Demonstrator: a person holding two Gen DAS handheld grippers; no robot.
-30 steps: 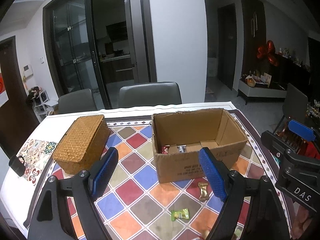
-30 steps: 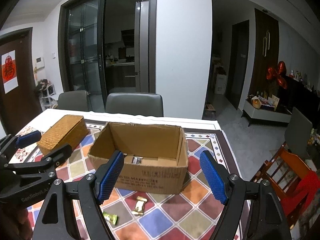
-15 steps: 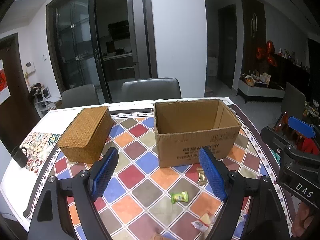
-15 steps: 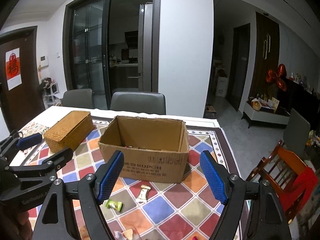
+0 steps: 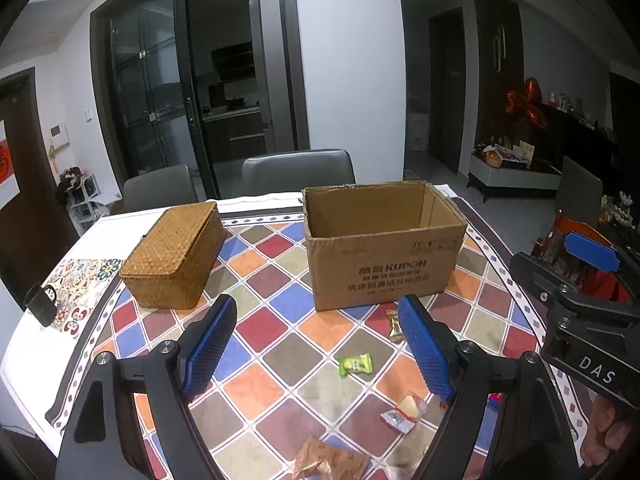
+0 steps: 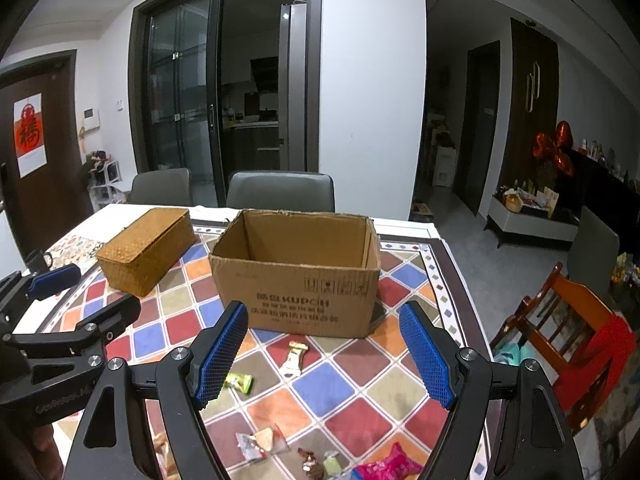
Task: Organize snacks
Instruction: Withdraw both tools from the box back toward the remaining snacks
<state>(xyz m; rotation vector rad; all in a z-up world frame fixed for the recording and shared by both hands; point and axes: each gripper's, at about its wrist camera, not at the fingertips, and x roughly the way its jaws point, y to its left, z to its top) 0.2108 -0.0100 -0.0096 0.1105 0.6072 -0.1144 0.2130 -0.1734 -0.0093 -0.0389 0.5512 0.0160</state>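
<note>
Left wrist view: left gripper jaws spread wide, nothing between them; cardboard box sits mid-frame, green candy lower center; right wrist view: right gripper also spread and empty, snacks scattered along the bottom.

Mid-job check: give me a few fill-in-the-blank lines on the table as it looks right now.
1. The woven basket has its lid ____.
2. The cardboard box stands ____ at the top.
3. The green candy lies on the ____, outside the box.
4. Both the left claw and the right claw are ____, holding nothing.

Missing words: closed; open; table; open
</note>
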